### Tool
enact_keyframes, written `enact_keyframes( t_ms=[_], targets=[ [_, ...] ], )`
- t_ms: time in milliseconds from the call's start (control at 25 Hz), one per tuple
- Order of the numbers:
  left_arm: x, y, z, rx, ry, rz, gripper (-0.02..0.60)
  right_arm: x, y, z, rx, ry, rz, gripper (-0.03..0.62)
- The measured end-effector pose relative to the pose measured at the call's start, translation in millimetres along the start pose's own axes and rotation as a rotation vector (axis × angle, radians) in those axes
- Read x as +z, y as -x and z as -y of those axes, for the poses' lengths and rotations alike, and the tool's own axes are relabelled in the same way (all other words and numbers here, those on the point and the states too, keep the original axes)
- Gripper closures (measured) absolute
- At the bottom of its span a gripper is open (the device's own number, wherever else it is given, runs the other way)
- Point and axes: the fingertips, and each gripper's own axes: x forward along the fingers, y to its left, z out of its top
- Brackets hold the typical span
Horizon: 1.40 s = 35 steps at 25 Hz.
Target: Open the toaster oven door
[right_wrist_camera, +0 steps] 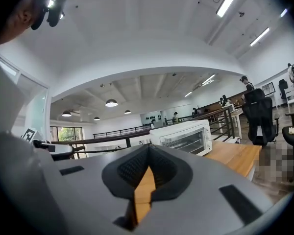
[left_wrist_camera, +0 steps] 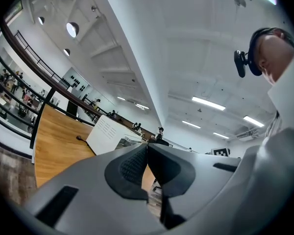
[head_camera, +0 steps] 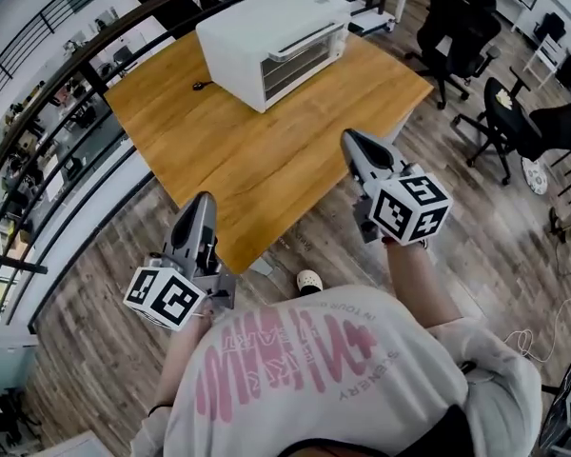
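Toaster oven [head_camera: 271, 41] shut, at the far end of the table [head_camera: 266, 169], well apart from both tools.
Head view: your left gripper [head_camera: 202, 203] and right gripper [head_camera: 350, 139] hover by the near edge. Left gripper view: jaws clenched, nothing between. Right gripper view: likewise clenched and empty, door [right_wrist_camera: 186, 140] ahead. Arrive like this and you'd likely shove the oven back instead of catching its handle.

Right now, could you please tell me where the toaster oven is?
Top centre of the head view: the white toaster oven stands at the far end of the wooden table, its door shut.
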Motion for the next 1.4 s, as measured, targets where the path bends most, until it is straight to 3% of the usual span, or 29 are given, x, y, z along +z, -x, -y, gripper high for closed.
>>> enact_keyframes(
  t_ms=[400,760,920,1080,1400],
  targets=[
    [14.1,-56.4,-26.5,0.102,-0.012,0.067,0.56,11.9,-65.7,63.1,0.08,0.002,-0.02,0.588],
    [5.6,-81.4,-48.4,0.168,0.023,0.069,0.56,-1.5,-109.5,81.2,0.16,0.031,-0.082,0.588],
    [7.9,-93.8,-49.1,0.162,0.014,0.062,0.56,-12.5,-123.0,81.2,0.191,0.128,-0.14,0.586],
    [11.0,-100.3,-52.6,0.163,0.014,0.074,0.56,-21.8,-141.0,88.4,0.201,0.294,-0.224,0.586],
    [17.9,-90.2,-68.6,0.231,0.018,0.094,0.56,-16.1,-199.0,99.6,0.28,0.544,-0.303,0.563]
  ],
)
